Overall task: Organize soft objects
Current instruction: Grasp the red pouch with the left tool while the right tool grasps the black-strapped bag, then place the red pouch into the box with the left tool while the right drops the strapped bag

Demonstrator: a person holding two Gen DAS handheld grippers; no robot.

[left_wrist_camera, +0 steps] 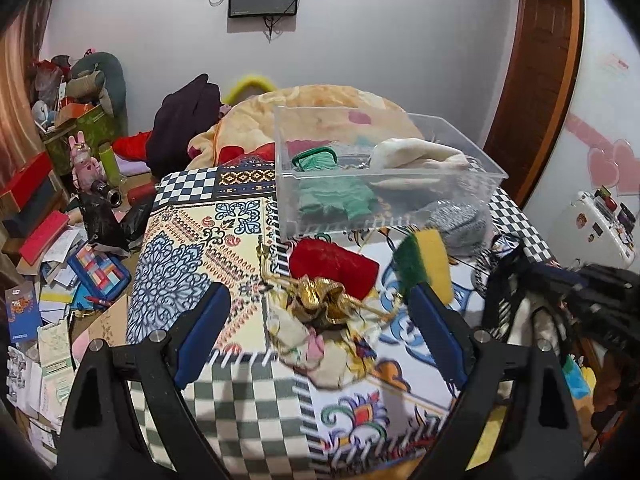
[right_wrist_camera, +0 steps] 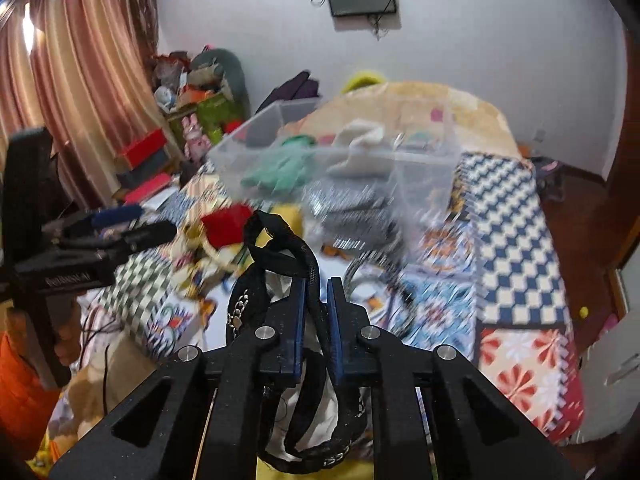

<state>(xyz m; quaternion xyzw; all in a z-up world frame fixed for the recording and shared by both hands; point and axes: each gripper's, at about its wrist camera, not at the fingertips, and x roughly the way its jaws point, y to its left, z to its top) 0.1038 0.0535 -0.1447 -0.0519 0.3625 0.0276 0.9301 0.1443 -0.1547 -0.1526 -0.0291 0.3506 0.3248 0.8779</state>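
Observation:
A clear plastic bin [left_wrist_camera: 360, 204] stands on the patterned bed cover and holds a green knit item [left_wrist_camera: 320, 160], a white cloth [left_wrist_camera: 416, 152] and a grey one [left_wrist_camera: 460, 216]. In front of it lie a red soft piece [left_wrist_camera: 332, 268], a yellow-green sponge [left_wrist_camera: 424, 264] and a floral pouch with a gold tie [left_wrist_camera: 320, 320]. My left gripper [left_wrist_camera: 320, 300] is open above the pouch. My right gripper [right_wrist_camera: 318, 284] is shut on a black-and-white strap bag [right_wrist_camera: 280, 248], lifted off the bed. The bin also shows in the right wrist view [right_wrist_camera: 332, 168].
A folded blanket [left_wrist_camera: 320, 104] and dark clothes [left_wrist_camera: 188, 120] lie behind the bin. The floor at left is littered with boxes, papers and toys [left_wrist_camera: 60, 240]. A white suitcase [left_wrist_camera: 596, 224] stands at right. The left gripper shows in the right wrist view [right_wrist_camera: 120, 232].

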